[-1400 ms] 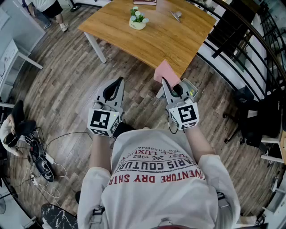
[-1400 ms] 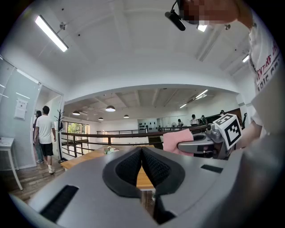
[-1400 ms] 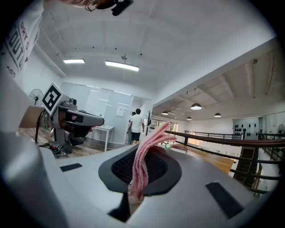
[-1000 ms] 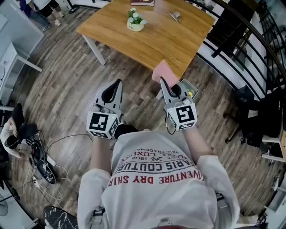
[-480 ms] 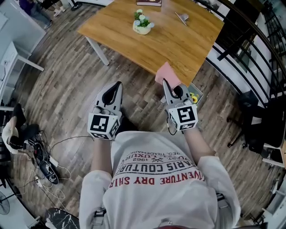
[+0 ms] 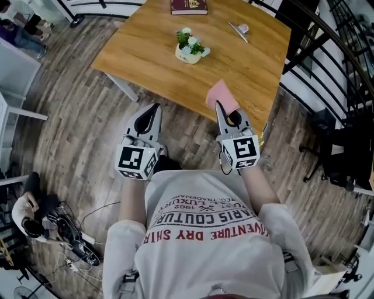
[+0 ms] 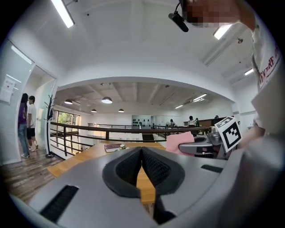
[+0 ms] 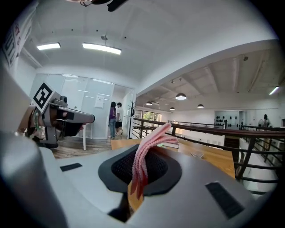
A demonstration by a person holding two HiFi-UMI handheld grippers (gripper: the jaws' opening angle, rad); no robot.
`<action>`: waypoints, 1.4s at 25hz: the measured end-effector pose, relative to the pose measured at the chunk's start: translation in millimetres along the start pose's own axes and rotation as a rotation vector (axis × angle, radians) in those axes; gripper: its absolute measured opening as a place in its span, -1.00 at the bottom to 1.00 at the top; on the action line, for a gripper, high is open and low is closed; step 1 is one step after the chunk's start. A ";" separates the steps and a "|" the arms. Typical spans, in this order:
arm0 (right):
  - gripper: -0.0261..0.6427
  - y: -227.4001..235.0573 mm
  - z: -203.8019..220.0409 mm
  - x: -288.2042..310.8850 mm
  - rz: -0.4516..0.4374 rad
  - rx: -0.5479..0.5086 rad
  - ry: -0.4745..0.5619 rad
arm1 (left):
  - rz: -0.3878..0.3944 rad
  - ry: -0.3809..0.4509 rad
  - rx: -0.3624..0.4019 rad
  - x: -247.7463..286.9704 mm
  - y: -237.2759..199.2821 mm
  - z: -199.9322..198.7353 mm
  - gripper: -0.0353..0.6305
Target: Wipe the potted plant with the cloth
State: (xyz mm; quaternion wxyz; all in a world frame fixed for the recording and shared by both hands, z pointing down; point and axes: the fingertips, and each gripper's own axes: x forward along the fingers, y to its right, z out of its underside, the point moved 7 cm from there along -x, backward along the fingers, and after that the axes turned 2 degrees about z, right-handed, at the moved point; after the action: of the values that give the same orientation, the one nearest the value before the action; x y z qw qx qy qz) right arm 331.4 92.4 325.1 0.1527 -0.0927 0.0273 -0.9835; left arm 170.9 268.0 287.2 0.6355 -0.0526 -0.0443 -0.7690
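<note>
Small potted plant [image 6: 190, 51]: upright in a pale round pot, green leaves and light blossoms on top, set towards the middle of the wooden table [image 6: 146, 64]. Well apart from both grippers, ahead of them across a bare stretch of tabletop. Beyond it, at the far edge, a dark red book [image 6: 188, 7]; off to the far right, a small metal item too small to name.

Seen from the right gripper [image 6: 218, 107], ahead and to the left. Seen from the left gripper [image 6: 156, 107], ahead and a little to the right. So roughly on the line between the two, and about as far from one as from the other.

Right jaws pinched on the pink cloth [image 6: 222, 95], folded edges gripped between the pads, the free part standing up and forward past the tips, over the near table edge. Left jaws pressed together on nothing, tips short of the table, over the wooden floor.

Likely next: carry the cloth forward and leftward to the leaves. Worth bringing the left gripper in to steady the pot, light-looking and probably easy to push over.
</note>
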 end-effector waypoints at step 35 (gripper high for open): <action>-0.82 92.6 67.9 210.8 0.407 0.136 -0.405 | 0.419 -0.229 -0.024 255.4 -184.9 51.8 -0.84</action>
State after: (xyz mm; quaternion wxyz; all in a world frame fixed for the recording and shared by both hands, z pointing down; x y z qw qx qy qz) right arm 174.4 -61.8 420.9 0.3548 -0.2695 -0.0516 -0.8938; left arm -57.1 61.4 373.4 0.7713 -0.1550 -0.0953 -0.6098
